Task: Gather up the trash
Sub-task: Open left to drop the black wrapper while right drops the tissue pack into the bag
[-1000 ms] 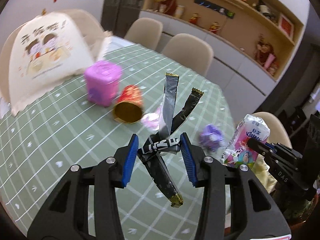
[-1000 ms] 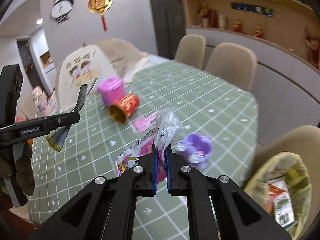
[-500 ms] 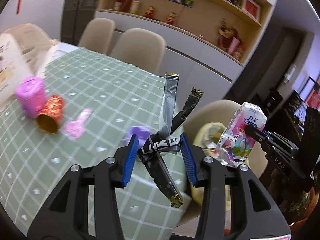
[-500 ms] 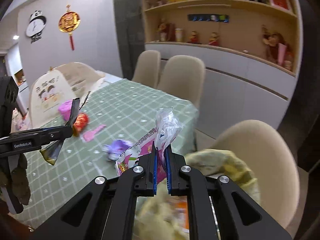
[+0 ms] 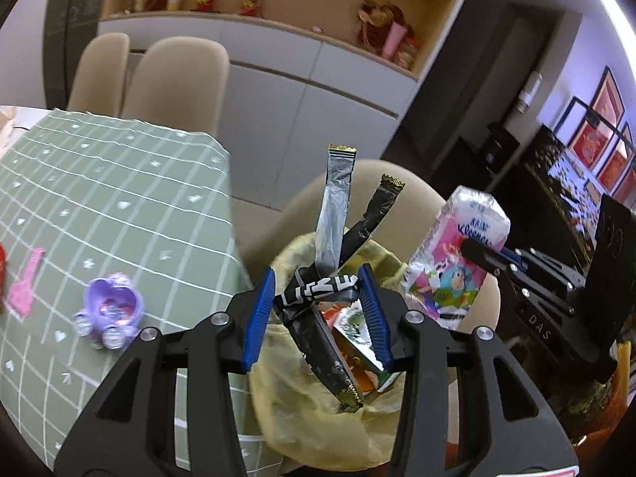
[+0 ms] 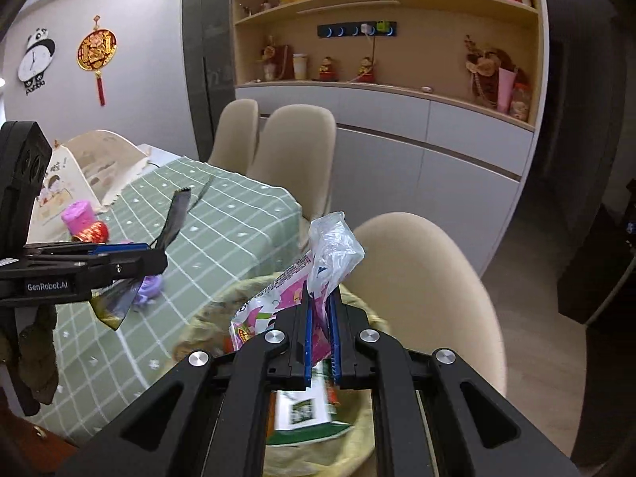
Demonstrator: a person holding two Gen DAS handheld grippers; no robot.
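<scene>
My left gripper (image 5: 318, 310) is shut on a bundle of black and silver stick wrappers (image 5: 332, 246) and holds it over the yellow trash bag (image 5: 318, 405) on a beige chair. My right gripper (image 6: 320, 318) is shut on a pink and white tissue pack wrapper (image 6: 314, 274) above the same trash bag (image 6: 349, 433). The tissue pack wrapper also shows in the left wrist view (image 5: 457, 266), to the right of the bag. The bag holds several wrappers.
The green checked table (image 5: 99, 206) lies to the left with a purple toy (image 5: 109, 310), a pink scrap (image 5: 26, 286), a red can (image 6: 93, 232) and a pink tub (image 6: 77, 212). Beige chairs (image 6: 294, 151) stand behind it.
Both grippers have swung right, away from the table, and now hang over the trash bag on the chair, each still holding its wrapper.
</scene>
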